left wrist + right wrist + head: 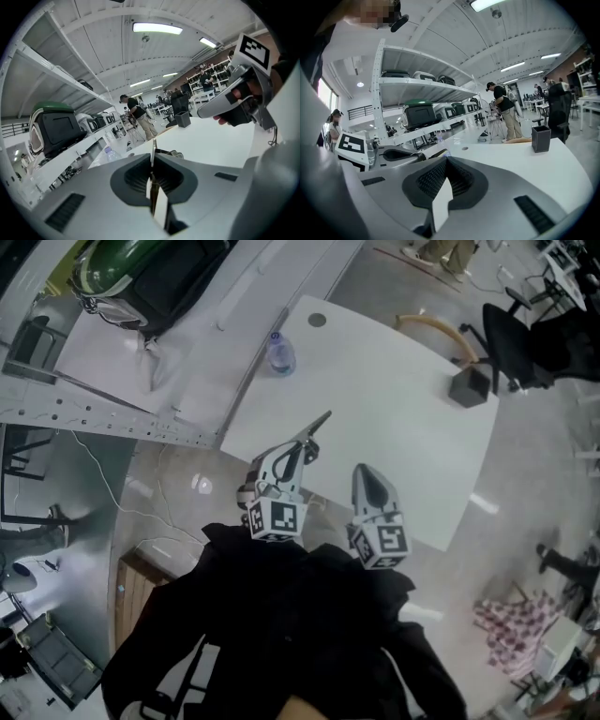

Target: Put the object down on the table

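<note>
Over the tabletop (394, 399) edge, left hand-held gripper (302, 444) pinching a thin, unidentifiable object (321, 421), right hand-held gripper (364, 471) hanging clenched, empty.

The bench (394, 399) is white, and the box (471, 387) on it is black. The left hand-held gripper (311, 435) and the right hand-held gripper (365, 472) are grey (their cubes carry black-and-white square markers). The thin strip (153, 190) looks dark brown. The bottle (279, 354) is clear with a blue cap.
</note>
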Available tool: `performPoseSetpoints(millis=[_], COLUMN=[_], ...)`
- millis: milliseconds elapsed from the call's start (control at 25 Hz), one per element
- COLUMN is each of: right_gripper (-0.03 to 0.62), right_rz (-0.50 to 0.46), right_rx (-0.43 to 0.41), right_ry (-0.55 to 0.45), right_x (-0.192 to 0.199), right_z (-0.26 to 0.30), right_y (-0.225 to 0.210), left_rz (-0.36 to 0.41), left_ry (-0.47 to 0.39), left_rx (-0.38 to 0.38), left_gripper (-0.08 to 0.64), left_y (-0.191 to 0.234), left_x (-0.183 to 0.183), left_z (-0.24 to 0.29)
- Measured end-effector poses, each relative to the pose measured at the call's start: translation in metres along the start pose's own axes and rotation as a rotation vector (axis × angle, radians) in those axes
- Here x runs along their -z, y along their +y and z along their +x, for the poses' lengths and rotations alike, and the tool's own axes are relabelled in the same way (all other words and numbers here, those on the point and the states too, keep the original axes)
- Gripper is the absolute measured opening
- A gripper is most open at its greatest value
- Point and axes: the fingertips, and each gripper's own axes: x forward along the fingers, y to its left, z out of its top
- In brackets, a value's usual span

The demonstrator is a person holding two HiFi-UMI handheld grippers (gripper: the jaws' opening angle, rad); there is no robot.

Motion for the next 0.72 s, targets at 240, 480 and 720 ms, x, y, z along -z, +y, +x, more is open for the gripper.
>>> performPoseSetpoints(millis=[240,480,720], right_gripper=[0.002,0.002,0.002], right_rz=[-0.002,-0.001,0.001], right_rx=[0.002,-0.007,-0.015], right_ry=[0.039,0.057,0.063], right_x=[0.014,0.019,0.019], right_z=[0.005,0.013,0.022], right_y=[-0.021,-0.028,-0.032], left_rz=[0.104,0.169,0.205], left_ry=[0.072,0.142,0.193], left_rx=[0.015,0.039,0.060], left_gripper=[0.012,0.012,0.012], left_y=[-0.009,-0.016,-0.022], left_x=[0.026,0.054,0.079], left_z=[0.044,0.075,0.103])
